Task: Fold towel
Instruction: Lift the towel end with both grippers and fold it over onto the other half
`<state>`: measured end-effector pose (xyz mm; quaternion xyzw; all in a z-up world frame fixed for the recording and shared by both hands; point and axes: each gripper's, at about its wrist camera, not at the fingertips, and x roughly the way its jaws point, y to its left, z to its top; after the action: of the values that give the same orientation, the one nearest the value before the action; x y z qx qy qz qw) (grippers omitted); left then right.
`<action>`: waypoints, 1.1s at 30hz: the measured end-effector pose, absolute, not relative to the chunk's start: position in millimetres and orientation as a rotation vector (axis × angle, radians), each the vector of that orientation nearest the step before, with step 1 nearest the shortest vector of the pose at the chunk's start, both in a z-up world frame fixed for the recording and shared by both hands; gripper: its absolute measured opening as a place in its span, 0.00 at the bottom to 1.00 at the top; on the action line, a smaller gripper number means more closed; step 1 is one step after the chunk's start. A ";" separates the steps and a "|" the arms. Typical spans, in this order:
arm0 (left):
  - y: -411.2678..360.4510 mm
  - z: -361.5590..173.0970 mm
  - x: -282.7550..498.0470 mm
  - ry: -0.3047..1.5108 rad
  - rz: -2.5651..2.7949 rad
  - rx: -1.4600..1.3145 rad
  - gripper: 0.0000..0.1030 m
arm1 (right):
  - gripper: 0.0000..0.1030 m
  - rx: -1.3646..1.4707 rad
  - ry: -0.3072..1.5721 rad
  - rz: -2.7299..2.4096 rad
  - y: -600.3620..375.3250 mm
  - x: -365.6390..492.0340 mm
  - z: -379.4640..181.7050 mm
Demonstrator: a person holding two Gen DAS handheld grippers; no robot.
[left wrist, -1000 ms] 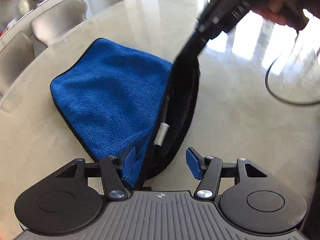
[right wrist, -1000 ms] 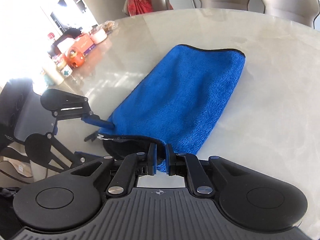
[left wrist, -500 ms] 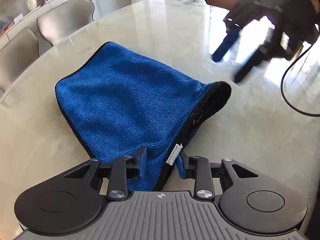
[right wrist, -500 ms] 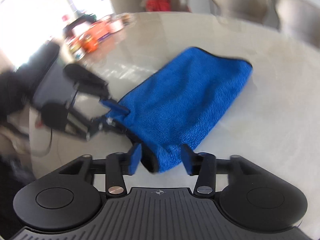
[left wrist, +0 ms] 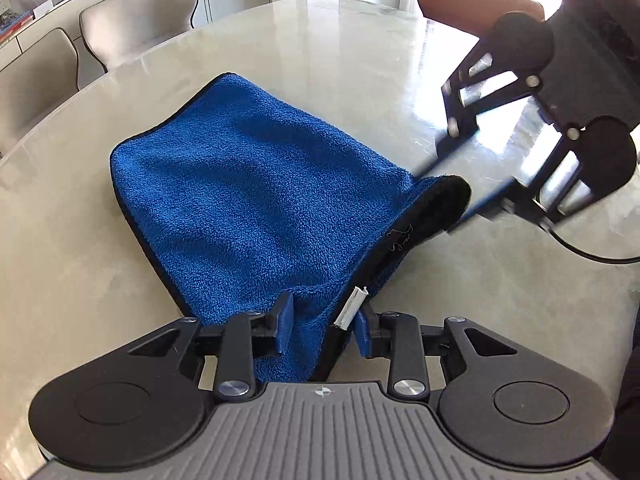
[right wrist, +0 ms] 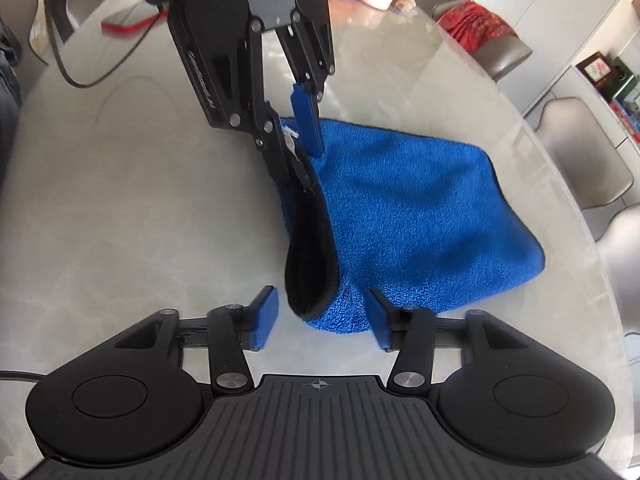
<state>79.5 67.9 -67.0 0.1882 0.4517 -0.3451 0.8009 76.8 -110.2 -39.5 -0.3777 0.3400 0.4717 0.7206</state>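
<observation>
Since released, towel point(right wrist: 408, 216) corner lies slack.

The towel point(left wrist: 256, 200) lies on the table point(left wrist: 360, 60) between the left gripper point(left wrist: 320, 326) at one near corner and the right gripper point(right wrist: 318, 314) at the other, chairs point(left wrist: 136, 28) behind.

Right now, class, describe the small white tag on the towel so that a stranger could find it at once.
Start at the pale marble table and find the blue towel lying on it. Follow its black-trimmed edge toward the left gripper, whose jaws stand around that corner. The white tag sticks out from the trim there: the only white, stiff strip on otherwise blue and black cloth.
</observation>
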 end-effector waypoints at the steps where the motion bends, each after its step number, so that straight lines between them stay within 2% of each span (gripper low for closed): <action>1: 67.7 -66.2 77.0 0.968 -0.744 0.407 0.44 | 0.12 -0.801 0.780 1.036 -109.7 80.8 -37.8; 3: 67.1 -63.9 70.7 0.951 -0.754 0.409 0.52 | 0.11 -0.723 0.811 1.025 -112.1 87.7 -31.2; 13: 56.5 -64.0 53.0 0.853 -0.709 0.503 0.54 | 0.11 -0.388 0.836 0.949 -138.3 112.5 -1.8; 14: 55.0 -65.7 54.2 0.853 -0.697 0.519 0.49 | 0.11 -0.366 0.839 0.949 -139.7 113.2 -0.2; 15: 53.5 -67.4 55.5 0.853 -0.685 0.535 0.37 | 0.11 -0.344 0.841 0.948 -141.0 113.9 1.4; 18: 54.2 -69.9 64.3 0.864 -0.660 0.538 0.22 | 0.11 -0.304 0.843 0.945 -143.4 117.4 5.9; 21: 58.6 -64.9 69.8 0.867 -0.653 0.523 0.14 | 0.11 -0.312 0.851 0.936 -144.1 118.2 6.4; 24: 62.9 -56.6 77.9 0.875 -0.665 0.532 0.09 | 0.11 -0.293 0.850 0.930 -147.5 117.0 8.7; 33: 71.7 -22.6 128.5 0.792 -0.630 0.583 0.08 | 0.11 -0.279 0.804 0.861 -149.0 151.3 19.6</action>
<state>128.5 71.7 -22.6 0.2753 0.3740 -0.2973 0.8342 151.3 -149.0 19.6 -0.1310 0.3777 0.4045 0.8225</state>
